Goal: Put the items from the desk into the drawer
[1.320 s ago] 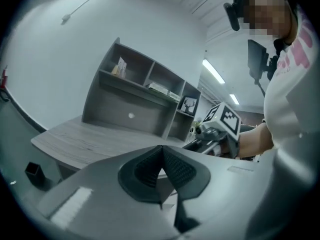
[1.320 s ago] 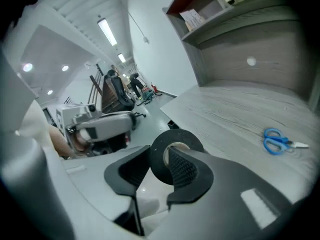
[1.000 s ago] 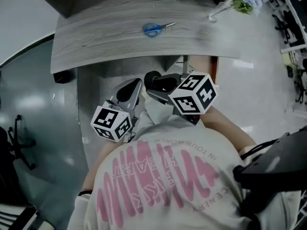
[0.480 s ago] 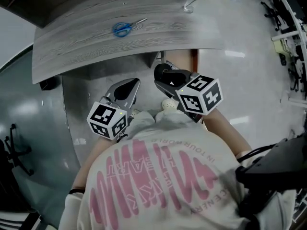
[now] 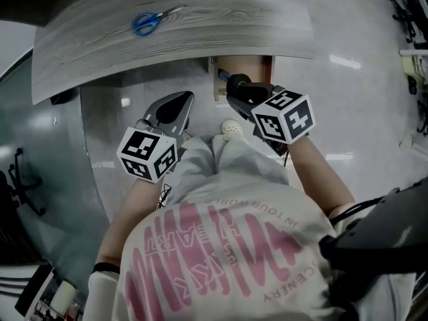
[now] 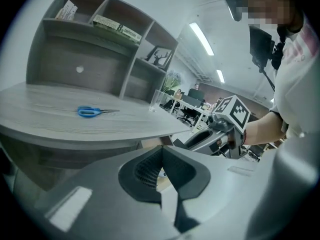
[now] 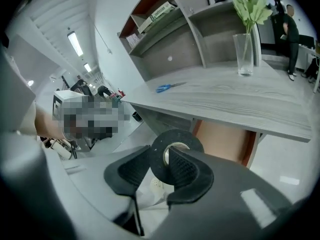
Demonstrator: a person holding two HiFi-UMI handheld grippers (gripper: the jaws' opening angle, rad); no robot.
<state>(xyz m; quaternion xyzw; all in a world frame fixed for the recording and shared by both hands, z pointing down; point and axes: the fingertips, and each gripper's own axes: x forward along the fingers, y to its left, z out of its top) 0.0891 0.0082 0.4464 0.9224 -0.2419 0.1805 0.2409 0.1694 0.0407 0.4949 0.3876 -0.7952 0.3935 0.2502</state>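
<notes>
Blue-handled scissors (image 5: 148, 22) (image 7: 169, 87) (image 6: 95, 112) lie on the grey wood desk top (image 5: 221, 19). Below the desk's front edge an open brown drawer (image 5: 253, 69) (image 7: 225, 141) shows. My right gripper (image 5: 235, 89) (image 7: 162, 158) is shut on a black tape roll (image 5: 239, 84) (image 7: 175, 141), which stands on edge between the pads, right in front of the drawer opening. My left gripper (image 5: 172, 109) (image 6: 161, 170) hangs to its left, below the desk edge, jaws shut and holding nothing. The right gripper (image 6: 212, 134) also shows in the left gripper view.
A glass vase (image 7: 245, 54) (image 6: 156, 100) with flowers stands on the desk's right end. Shelves (image 6: 100, 44) with books rise behind the desk. A white dimpled rounded thing (image 5: 231, 128) lies on the floor between the grippers. An office chair (image 5: 20, 192) stands at the left.
Both grippers have moved forward and down toward the desk front. The right one, still holding the tape roll, now sits at the drawer opening, which has come into view.
</notes>
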